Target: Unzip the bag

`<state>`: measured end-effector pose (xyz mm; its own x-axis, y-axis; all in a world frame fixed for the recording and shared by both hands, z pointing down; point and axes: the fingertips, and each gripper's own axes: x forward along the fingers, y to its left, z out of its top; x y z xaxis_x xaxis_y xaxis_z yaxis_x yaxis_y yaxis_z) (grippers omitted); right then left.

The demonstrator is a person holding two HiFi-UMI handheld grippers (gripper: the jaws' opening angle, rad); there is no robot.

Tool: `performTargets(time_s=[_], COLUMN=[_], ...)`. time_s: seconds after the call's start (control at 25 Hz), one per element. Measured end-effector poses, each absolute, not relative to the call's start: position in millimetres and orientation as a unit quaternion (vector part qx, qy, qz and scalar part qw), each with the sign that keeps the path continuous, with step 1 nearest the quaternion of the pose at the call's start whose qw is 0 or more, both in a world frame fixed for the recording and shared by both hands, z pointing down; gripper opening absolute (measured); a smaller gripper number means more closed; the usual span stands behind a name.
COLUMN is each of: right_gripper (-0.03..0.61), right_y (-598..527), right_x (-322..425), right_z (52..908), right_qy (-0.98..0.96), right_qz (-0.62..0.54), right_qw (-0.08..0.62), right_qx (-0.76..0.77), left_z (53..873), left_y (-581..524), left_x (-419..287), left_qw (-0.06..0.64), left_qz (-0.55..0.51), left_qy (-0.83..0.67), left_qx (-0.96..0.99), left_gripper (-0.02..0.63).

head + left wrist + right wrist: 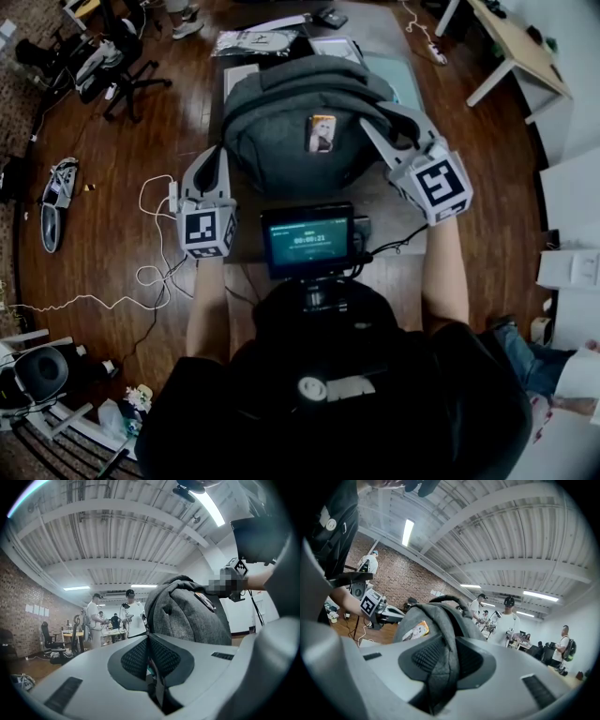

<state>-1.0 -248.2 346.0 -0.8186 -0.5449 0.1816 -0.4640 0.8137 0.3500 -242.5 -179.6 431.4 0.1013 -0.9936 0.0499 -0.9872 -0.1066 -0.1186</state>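
Observation:
A grey backpack (pixel 281 112) stands upright on the table (pixel 398 202), with an orange picture tag (pixel 322 132) on its front. My left gripper (pixel 225 157) is at the bag's left side. In the left gripper view the left gripper (pixel 148 641) has its pads pressed together on a thin dark zipper pull (pixel 147 631), with the bag (pixel 187 616) just behind. My right gripper (pixel 372 128) is at the bag's right side. In the right gripper view the right gripper (pixel 450 653) is shut on a thick fold of the bag's grey fabric (pixel 440 677).
A small screen (pixel 307 239) hangs on the person's chest over the table's near edge. Papers and a keyboard lie behind the bag. White cables (pixel 155 234) trail on the wooden floor at left, near office chairs (pixel 112 56). Several people stand far off (pixel 129 613).

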Motion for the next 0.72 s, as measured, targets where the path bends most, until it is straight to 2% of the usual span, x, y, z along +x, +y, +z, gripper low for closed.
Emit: performTargets(time_s=[0.24, 0.72], right_gripper=[0.114, 0.114], right_y=[-246.8, -244.6], right_x=[-0.6, 0.3], right_z=[344.7, 342.1], right_qy=[-0.940, -0.941], right_qz=[-0.148, -0.137], right_qw=[0.145, 0.136], right_qx=[0.270, 0.276], left_z=[449.5, 501.8], left_y=[-175.3, -174.6], left_x=[-241.9, -240.9], left_qw=[0.028, -0.023], left_qz=[-0.078, -0.080], left_qy=[0.667, 0.672], left_qx=[-0.741, -0.735], left_gripper=[0.006, 0.006])
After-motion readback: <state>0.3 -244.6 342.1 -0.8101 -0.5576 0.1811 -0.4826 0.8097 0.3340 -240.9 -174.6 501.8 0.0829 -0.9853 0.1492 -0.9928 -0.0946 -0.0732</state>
